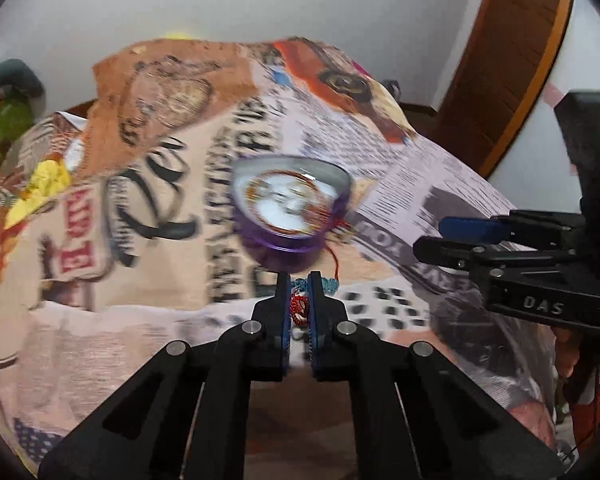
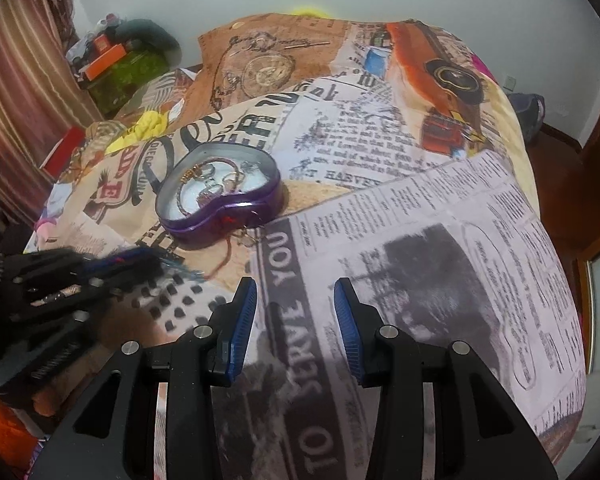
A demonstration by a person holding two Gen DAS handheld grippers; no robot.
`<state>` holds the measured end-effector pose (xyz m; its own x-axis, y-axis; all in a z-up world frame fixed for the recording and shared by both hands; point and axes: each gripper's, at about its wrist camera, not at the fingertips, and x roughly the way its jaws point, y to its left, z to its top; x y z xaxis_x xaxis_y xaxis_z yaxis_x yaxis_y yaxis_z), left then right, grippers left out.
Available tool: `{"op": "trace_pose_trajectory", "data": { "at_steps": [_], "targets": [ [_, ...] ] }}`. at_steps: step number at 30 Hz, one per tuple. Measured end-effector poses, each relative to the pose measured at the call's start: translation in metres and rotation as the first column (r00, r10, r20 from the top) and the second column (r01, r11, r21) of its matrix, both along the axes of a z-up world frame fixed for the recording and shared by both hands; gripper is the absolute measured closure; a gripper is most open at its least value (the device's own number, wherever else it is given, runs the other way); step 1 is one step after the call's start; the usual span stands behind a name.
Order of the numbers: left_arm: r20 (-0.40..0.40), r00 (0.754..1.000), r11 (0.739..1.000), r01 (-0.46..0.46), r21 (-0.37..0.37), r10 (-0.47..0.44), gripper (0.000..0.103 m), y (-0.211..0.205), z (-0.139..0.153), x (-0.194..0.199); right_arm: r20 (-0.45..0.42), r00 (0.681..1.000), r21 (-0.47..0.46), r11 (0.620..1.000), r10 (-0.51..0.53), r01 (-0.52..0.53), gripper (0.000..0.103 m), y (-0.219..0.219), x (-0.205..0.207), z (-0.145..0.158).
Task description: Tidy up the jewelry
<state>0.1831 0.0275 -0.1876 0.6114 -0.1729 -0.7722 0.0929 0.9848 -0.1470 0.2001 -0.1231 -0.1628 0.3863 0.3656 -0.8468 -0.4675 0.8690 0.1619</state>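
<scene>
A bed carries everything, spread with a cover printed like old newspaper pages, a pocket watch and an orange car. Behind it stands a pale wall, with striped curtains off the bed's left side in the right wrist view and a brown wooden door to the right in the left wrist view.

Toward the middle of the bed sits a purple heart-shaped tin, open on top, with gold and silver jewelry lying on its white floor. A red cord hangs over the tin's near wall and trails onto the cover, where a small gold-coloured piece lies just beside the tin.

The right claw hangs over the newsprint on the near side of the tin, its blue pads standing partly apart with only the cover between them.

The left claw is pinched tight on a beaded bracelet, red and white beads between the pads and pale blue beads showing just past the tips. It holds the bracelet just in front of the tin's near wall.
</scene>
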Motion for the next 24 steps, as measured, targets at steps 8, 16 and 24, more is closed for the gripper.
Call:
{"op": "trace_pose_trajectory", "data": {
  "at_steps": [8, 16, 24],
  "targets": [
    [0.039, 0.996, 0.996, -0.082, 0.02, 0.081, 0.097, 0.04, 0.0, 0.005, -0.009, 0.998, -0.052, 0.997, 0.059, -0.059, 0.066, 0.038, 0.017, -0.013],
    [0.016, 0.997, 0.997, -0.075, -0.019, 0.075, 0.097, 0.044, -0.017, 0.011, -0.004, 0.996, -0.11, 0.99, 0.09, -0.09, 0.081, 0.051, 0.022, -0.025],
    [0.061, 0.996, 0.997, -0.069, -0.017, 0.07, 0.097, 0.042, 0.001, 0.008, 0.035, 0.993, -0.113, 0.988, 0.109, -0.104, 0.095, 0.052, 0.012, -0.016]
  ]
}}
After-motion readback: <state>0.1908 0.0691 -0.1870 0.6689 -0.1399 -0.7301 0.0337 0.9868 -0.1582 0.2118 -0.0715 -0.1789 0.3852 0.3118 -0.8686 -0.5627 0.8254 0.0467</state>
